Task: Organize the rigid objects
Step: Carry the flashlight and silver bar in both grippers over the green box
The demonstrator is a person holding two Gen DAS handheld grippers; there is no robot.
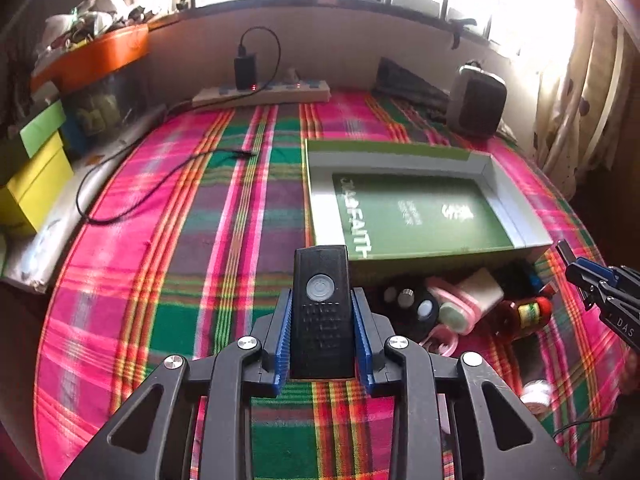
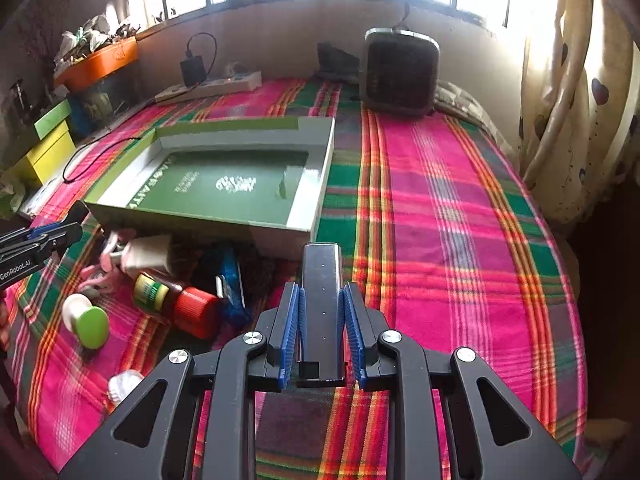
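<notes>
**Left wrist and right wrist views: each tool clamped on a black object above the plaid blanket**

Left wrist view shows the left tool (image 1: 322, 320) closed on a black remote control (image 1: 321, 312), its blue pads pressing both long sides. The remote is a slim rectangle with a round grey power button near its far end and rows of small dark keys below it. It is held above the pink, green and orange plaid blanket (image 1: 180, 240), just short of the near wall of the green box (image 1: 516, 216).

In the right wrist view the right tool (image 2: 322, 312) grips a narrow glossy black bar (image 2: 322, 292), plain apart from a line of tiny pale dots and a small square recess at its near end.

The box is shallow and open, with white inner walls and a green printed floor. Beside its near edge lie loose things in a pile: a bottle with a red cap (image 2: 180, 302), a white spool with a green end (image 2: 86, 320), a pink and white container (image 1: 464, 300).
</notes>
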